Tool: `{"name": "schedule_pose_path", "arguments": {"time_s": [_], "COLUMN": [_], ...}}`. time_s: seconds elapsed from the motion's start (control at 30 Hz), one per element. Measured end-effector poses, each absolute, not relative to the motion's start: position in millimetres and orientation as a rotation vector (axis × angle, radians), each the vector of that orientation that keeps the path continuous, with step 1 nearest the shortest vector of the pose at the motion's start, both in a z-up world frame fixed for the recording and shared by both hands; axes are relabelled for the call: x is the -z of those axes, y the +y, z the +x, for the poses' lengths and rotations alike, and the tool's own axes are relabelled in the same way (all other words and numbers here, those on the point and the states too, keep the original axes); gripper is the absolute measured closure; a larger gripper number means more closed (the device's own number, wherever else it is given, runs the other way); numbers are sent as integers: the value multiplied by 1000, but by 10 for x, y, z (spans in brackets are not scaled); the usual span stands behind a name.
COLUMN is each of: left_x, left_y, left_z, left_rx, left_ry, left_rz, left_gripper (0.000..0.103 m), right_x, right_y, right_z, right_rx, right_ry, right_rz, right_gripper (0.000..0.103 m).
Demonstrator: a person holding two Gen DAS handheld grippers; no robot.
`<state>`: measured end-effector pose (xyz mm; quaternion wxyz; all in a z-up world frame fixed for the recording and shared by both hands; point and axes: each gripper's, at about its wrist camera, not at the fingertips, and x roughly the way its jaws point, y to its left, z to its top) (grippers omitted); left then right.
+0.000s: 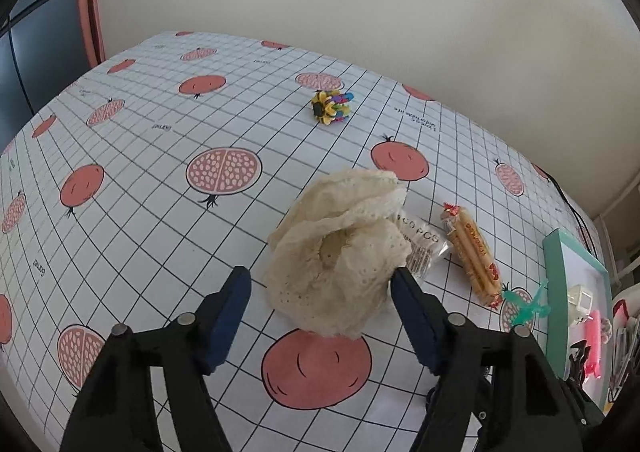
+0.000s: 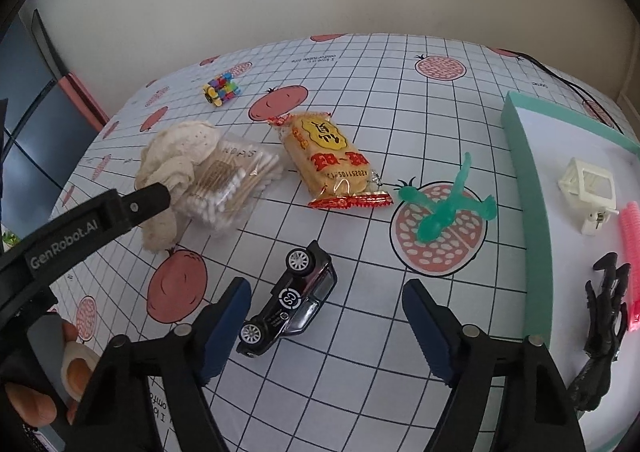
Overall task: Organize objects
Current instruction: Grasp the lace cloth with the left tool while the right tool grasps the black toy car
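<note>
L tool spread round cloth (no grip).

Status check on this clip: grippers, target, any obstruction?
Left gripper open, straddling cream lace cloth. Right gripper open over tipped black toy car. Clear pack of cotton swabs tucked against cloth.

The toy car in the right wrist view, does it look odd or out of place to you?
Yes. The black toy car lies tipped on its side on the tablecloth, with its wheels facing out sideways instead of standing on them. It sits between the fingers of the open right gripper, outside the teal tray.
</note>
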<state>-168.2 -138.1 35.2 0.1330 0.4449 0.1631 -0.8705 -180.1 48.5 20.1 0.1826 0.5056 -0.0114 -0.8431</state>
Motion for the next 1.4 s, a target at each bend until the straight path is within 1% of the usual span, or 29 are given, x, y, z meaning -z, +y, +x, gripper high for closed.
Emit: {"name": "schedule_pose_path", "arguments": {"time_s": [0.03, 0.07, 0.1, 0.13, 0.17, 0.23, 0.27, 0.33, 0.43, 0.5, 0.7, 0.9, 1.03, 1.4], "left_x": [-338, -323, -310, -298, -290, -278, -273, -261, -257, -255, -250, -302, -411, -812], "left_y": [-1392, -1400, -1406, -1413, -1419, -1428, -1433, -1445, -1451, -1466, -1509, -1530, -1546, -1525], "left_z": [-1680, -1683, -1686, -1689, -1688, -1684, -1682, -1679, -1678, -1675, -1662, -1646, -1618, -1529], "left_rx": [2520, 2513, 2509, 2506, 2504, 2500, 2500, 2499, 2491, 2484, 2470, 2479, 2493, 2574], "left_ry": [476, 476, 477, 481, 487, 504, 514, 531, 535, 541, 577, 590, 598, 601], "left_rz": [1294, 1304, 1310, 1317, 1320, 1323, 1326, 1333, 1336, 1336, 1337, 1316, 1269, 1105], "left_gripper": [39, 43, 51, 54, 56, 67, 69, 79, 86, 90, 93, 94, 95, 96], "right_x": [-200, -199, -197, -197, -195, -198, -198, -199, -197, -198, -186, -225, -298, -474], "right_y": [486, 486, 489, 485, 482, 480, 477, 475, 465, 464, 461, 491, 522, 646], "right_z": [-1808, -1810, -1812, -1804, -1803, -1801, -1800, -1797, -1796, -1798, -1793, -1792, -1783, -1789], "right_rx": [2378, 2375, 2373, 2373, 2371, 2366, 2367, 2367, 2352, 2349, 2329, 2313, 2326, 2363], "right_ry": [-32, -34, -33, -31, -30, -33, -32, -29, -38, -41, -51, -106, -130, -191], "right_rz": [1428, 1429, 1431, 1432, 1433, 1436, 1437, 1439, 1439, 1440, 1438, 1419, 1386, 1310], "right_gripper": [27, 28, 32, 37, 39, 47, 49, 57, 65, 66, 68, 71, 74, 74]}}
